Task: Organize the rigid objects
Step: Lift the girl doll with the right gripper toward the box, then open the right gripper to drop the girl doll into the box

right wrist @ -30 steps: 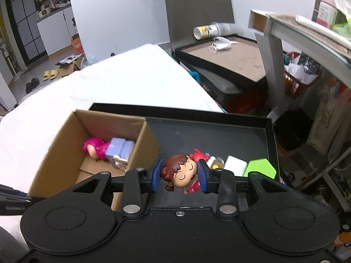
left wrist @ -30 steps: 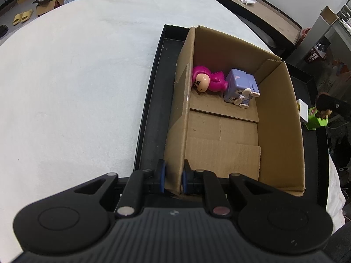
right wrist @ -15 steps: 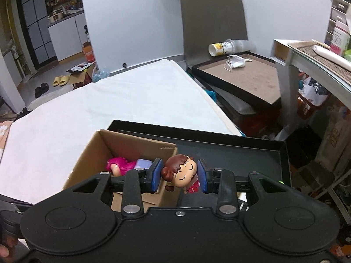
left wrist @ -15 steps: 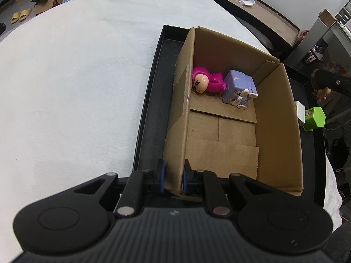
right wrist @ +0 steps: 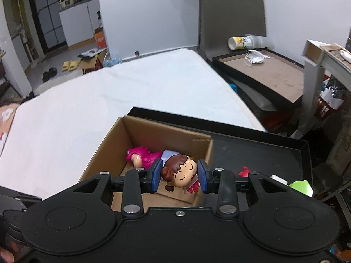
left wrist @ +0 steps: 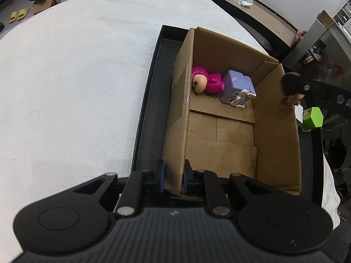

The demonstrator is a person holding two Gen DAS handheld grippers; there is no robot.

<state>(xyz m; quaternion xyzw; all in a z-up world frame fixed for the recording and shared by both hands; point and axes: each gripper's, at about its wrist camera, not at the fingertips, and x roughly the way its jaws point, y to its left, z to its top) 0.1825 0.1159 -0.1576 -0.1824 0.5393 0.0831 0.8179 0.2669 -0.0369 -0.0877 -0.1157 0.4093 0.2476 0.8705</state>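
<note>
Two figurines already lay in the cardboard box when we inspected it: a pink doll on its side at the far end and, touching it, a lavender block-shaped toy. We found a third item, a brown-haired figurine with closed eyes, pinched at the head between the blue pads of the right gripper, held in the air above the box's right-hand wall, over the interior. We noted the left gripper with its jaws drawn in on the near end of the box's left wall, one pad outside and one inside the cardboard. The box stood in a black tray on a white cloth-covered table. To the right of the box, on the tray floor, we recorded a green block with a small white item just beside it, and in the right wrist view a small red piece near them. Beyond the table we observed a second black tray holding a face mask, with a tipped cup at its far edge.
</note>
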